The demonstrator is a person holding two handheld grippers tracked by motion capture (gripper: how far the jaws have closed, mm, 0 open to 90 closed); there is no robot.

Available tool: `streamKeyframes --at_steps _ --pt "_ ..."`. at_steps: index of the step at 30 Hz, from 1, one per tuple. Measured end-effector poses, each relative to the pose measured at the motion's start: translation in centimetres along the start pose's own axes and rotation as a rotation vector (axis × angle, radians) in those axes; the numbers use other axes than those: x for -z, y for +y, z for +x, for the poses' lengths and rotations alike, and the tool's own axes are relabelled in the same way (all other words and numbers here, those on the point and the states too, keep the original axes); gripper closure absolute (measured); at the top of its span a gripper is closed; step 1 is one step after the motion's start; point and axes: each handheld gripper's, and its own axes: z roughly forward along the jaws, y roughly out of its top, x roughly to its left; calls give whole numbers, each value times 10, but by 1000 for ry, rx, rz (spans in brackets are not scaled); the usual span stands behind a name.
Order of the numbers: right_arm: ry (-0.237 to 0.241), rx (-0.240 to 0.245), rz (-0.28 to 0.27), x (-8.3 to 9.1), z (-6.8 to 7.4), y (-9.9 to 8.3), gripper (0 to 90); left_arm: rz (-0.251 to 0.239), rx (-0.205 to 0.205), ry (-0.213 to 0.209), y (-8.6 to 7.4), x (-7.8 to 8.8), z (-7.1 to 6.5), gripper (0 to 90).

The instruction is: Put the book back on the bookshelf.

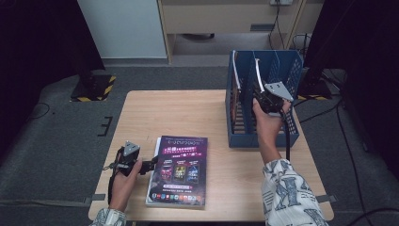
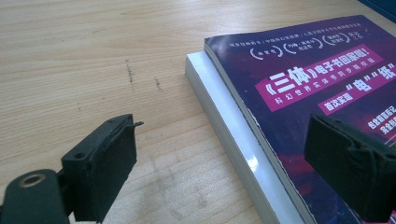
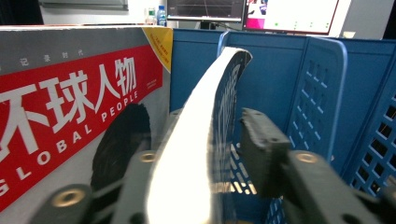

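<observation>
Right gripper (image 3: 201, 154) jaws loosely apart astride curved magazine (image 3: 219, 107) in blue rack (image 1: 288, 70), "GLOBAL PEOPLE" magazine (image 3: 70, 112) beside, left gripper (image 2: 233, 154) open astride purple book (image 2: 317, 84).

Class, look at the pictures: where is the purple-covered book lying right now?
In the high view the purple-covered book lies flat near the table's front edge, just right of the left gripper and left of the blue file rack.
</observation>
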Motion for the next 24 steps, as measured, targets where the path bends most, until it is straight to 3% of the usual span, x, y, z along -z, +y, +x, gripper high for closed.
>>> streamKeyframes --at_steps 2,5,7,13,24 --pt "3 -20 6 2 -1 0 516 2 -1 0 0 0 0 86" --pt "16 -37 15 4 -2 0 464 2 -1 1 0 0 0 86" --pt "45 -40 36 8 -2 1 390 3 -3 1 0 0 0 86" --pt "67 -35 24 19 0 2 315 4 -6 2 0 0 -1 86" --pt "124 -35 56 38 1 -4 197 11 -14 -4 1 -3 -1 86"
